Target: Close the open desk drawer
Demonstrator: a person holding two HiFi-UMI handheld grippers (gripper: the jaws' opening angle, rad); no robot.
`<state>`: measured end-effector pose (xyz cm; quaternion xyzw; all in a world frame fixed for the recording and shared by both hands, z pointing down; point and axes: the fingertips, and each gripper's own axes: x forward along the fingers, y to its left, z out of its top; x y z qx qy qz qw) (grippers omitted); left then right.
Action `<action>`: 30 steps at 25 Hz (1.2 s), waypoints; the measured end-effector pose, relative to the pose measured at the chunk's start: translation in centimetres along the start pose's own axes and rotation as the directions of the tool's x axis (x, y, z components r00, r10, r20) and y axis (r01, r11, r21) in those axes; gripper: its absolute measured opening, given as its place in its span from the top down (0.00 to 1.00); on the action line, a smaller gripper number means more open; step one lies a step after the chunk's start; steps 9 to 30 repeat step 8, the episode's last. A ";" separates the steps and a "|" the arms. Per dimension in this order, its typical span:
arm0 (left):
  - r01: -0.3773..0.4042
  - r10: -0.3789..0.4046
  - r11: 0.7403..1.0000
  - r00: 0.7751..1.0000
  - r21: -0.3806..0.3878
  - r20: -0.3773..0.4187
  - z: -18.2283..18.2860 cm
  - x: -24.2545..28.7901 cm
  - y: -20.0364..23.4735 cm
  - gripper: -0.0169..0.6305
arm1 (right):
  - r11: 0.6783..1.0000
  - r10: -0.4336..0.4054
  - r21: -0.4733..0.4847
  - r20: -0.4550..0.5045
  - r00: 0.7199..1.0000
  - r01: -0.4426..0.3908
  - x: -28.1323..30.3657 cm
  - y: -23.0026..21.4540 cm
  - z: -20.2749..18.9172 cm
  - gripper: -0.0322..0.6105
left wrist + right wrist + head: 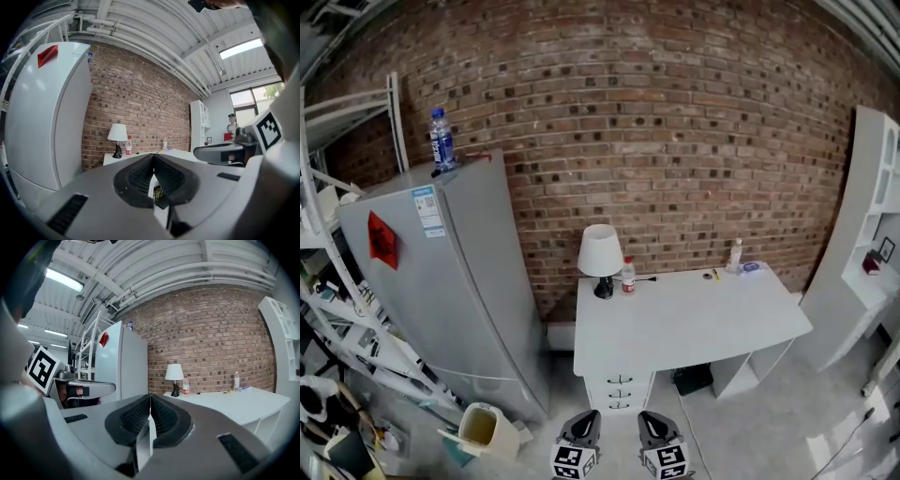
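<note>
In front of the white desk (694, 323), low at the near edge of the head view, you hold the left gripper (585, 419) and the right gripper (649, 420) side by side, apart from each other, tips toward the far brick wall (675, 141). (First voice)

How do your jaws stand? (Second voice)

Both pairs are closed and empty. In the left gripper view your ribbed pads (140, 176) meet along one seam with nothing between them. In the right gripper view the pads (136, 416) meet the same way. (First voice)

And the drawer you are here for? (Second voice)

The drawer stack (619, 392) sits under the desk's left end, just beyond your tips. Its three fronts, each with a dark handle, line up one below another. They look flush, as far as this steep view tells. (First voice)

What stands on top? (Second voice)

A white-shaded lamp (600, 253) on a black base stands at the far left corner, with a red-capped bottle (628, 275) just to its right. A clear bottle (736, 253) stands far right, near some small items too small to name. (First voice)

And around you? (Second voice)

To your left stands a grey fridge (459, 281) bearing a red sticker (382, 239), with a water bottle (442, 139) on top. A small bin (483, 427) stands at its near corner. To your right rises a white shelf unit (862, 244). (First voice)
</note>
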<state>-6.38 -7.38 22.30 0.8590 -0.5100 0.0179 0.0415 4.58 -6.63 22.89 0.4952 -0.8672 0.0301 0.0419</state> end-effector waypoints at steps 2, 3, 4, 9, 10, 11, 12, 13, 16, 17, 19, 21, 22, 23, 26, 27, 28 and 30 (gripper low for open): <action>-0.002 0.002 1.000 1.000 0.008 0.001 0.1 -0.2 0.1 0.96 | 1.000 0.005 -0.021 0.003 1.000 -0.005 0.0 0.8 0.1 0.90; -0.005 0.005 1.000 1.000 0.008 0.002 0.2 -0.2 0.2 0.96 | 1.000 0.006 -0.023 0.004 1.000 -0.006 0.0 1.1 0.1 0.90; -0.008 0.008 1.000 1.000 0.004 0.004 0.2 -0.2 0.3 0.96 | 1.000 0.005 -0.019 0.004 1.000 -0.005 0.0 1.3 0.1 0.90; -0.024 0.024 1.000 1.000 -0.019 0.016 0.4 -0.1 0.7 0.96 | 1.000 0.007 -0.006 0.000 1.000 -0.007 0.3 1.8 0.0 0.90; -0.024 0.024 1.000 1.000 -0.019 0.016 0.4 -0.1 0.7 0.96 | 1.000 0.007 -0.006 0.000 1.000 -0.007 0.3 1.8 0.0 0.90; -0.024 0.024 1.000 1.000 -0.019 0.016 0.4 -0.1 0.7 0.96 | 1.000 0.007 -0.006 0.000 1.000 -0.007 0.3 1.8 0.0 0.90; -0.024 0.024 1.000 1.000 -0.019 0.016 0.4 -0.1 0.7 0.96 | 1.000 0.007 -0.006 0.000 1.000 -0.007 0.3 1.8 0.0 0.90; -0.024 0.024 1.000 1.000 -0.019 0.016 0.4 -0.1 0.7 0.96 | 1.000 0.007 -0.006 0.000 1.000 -0.007 0.3 1.8 0.0 0.90; -0.024 0.024 1.000 1.000 -0.019 0.016 0.4 -0.1 0.7 0.96 | 1.000 0.007 -0.006 0.000 1.000 -0.007 0.3 1.8 0.0 0.90; -0.024 0.024 1.000 1.000 -0.019 0.016 0.4 -0.1 0.7 0.96 | 1.000 0.007 -0.006 0.000 1.000 -0.007 0.3 1.8 0.0 0.90; -0.024 0.024 1.000 1.000 -0.019 0.016 0.4 -0.1 0.7 0.96 | 1.000 0.007 -0.006 0.000 1.000 -0.007 0.3 1.8 0.0 0.90; -0.024 0.024 1.000 1.000 -0.019 0.016 0.4 -0.1 0.7 0.96 | 1.000 0.007 -0.006 0.000 1.000 -0.007 0.3 1.8 0.0 0.90; -0.024 0.024 1.000 1.000 -0.019 0.016 0.4 -0.1 0.7 0.96 | 1.000 0.007 -0.006 0.000 1.000 -0.007 0.3 1.8 0.0 0.90; -0.024 0.024 1.000 1.000 -0.019 0.016 0.4 -0.1 0.7 0.96 | 1.000 0.007 -0.006 0.000 1.000 -0.007 0.3 1.8 0.0 0.90; -0.024 0.024 1.000 1.000 -0.019 0.016 0.4 -0.1 0.7 0.96 | 1.000 0.007 -0.006 0.000 1.000 -0.007 0.3 1.8 0.0 0.90; -0.024 0.024 1.000 1.000 -0.019 0.016 0.4 -0.1 0.7 0.96 | 1.000 0.007 -0.006 0.000 1.000 -0.007 0.3 1.8 0.0 0.90; -0.024 0.024 1.000 1.000 -0.019 0.016 0.4 -0.1 0.7 0.96 | 1.000 0.007 -0.006 0.000 1.000 -0.007 0.3 1.8 0.0 0.90; -0.024 0.024 1.000 1.000 -0.019 0.016 0.4 -0.1 0.7 0.96 | 1.000 0.007 -0.006 0.000 1.000 -0.007 0.3 1.8 0.0 0.90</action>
